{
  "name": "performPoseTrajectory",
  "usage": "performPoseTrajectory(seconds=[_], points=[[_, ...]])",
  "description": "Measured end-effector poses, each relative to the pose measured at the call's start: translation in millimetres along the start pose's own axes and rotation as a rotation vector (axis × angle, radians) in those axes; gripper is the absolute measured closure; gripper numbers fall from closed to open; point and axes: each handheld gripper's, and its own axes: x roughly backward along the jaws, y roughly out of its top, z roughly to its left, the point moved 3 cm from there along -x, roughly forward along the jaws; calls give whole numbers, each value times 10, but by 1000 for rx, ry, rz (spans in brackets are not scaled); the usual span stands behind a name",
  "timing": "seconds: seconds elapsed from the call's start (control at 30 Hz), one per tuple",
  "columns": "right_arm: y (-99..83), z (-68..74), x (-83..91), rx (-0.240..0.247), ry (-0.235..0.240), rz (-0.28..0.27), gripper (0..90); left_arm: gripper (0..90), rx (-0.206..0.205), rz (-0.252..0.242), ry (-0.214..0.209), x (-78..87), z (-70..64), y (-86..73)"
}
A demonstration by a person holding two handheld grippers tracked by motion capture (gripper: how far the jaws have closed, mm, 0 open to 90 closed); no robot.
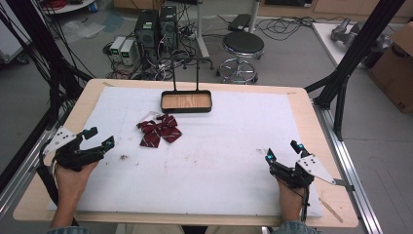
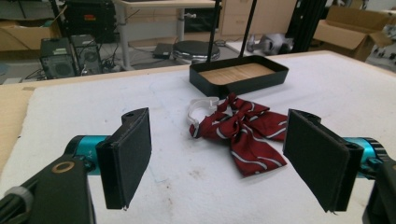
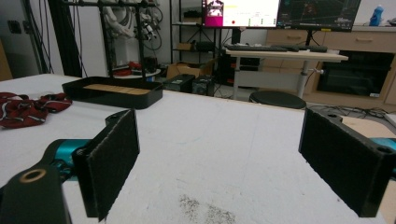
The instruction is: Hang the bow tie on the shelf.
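So, near first: my left gripper point(image 1: 97, 139) sits at the table's left edge, jaws spread wide, nothing between them. In the left gripper view the two pads point(image 2: 126, 156) frame the bow tie point(image 2: 243, 128) almost dead centre, so it lies straight ahead of my left fingers, slightly to their right, flat on the white mat point(image 1: 219, 161). Near, not touching.

My right gripper point(image 1: 283, 155) is at the front right of the mat, jaws also wide and empty. From the right gripper view the bow tie point(image 3: 25, 109) is far off to the left edge, well apart. Left hand is clearly the nearer one.

Bow tie point(image 1: 159, 130) long axis, seen from the high view, runs roughly left to right across the table, wings out to the sides, tails hanging toward me, with a pale strap point(image 2: 201, 107) curled on its far left side. My left jaws open about along that same line, so I judge a pinch at the centre knot would need the wrist turned or the jaws brought in over the narrow waist.

Beyond it, the black tray point(image 1: 186, 102) with a wood floor stands empty, just past the bow tie, nearer the far edge.
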Motion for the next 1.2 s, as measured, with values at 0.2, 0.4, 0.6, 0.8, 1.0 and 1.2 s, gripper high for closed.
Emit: performPoseTrajectory(seconds=[0.2, 0.4, 0.6, 0.8, 1.0, 1.2], points=[[-8, 3, -7, -1, 2, 11, 116, 229, 2, 6, -1, -8, 11, -16], [-14, 6, -19, 5, 6, 22, 116, 229, 6, 8, -3, -18, 14, -32], [-16, 3, -22, 0, 10, 22, 116, 227, -1, 13, -8, -27, -9, -36], [-19, 5, -22, -3, 9, 27, 116, 227, -4, 17, -12, -37, -20, -40], [-21, 9, -25, -3, 11, 30, 116, 227, -11, 19, -6, -43, -31, -38], [-24, 9, -28, 0, 13, 32, 116, 228, -17, 26, -12, -69, -50, -41]])
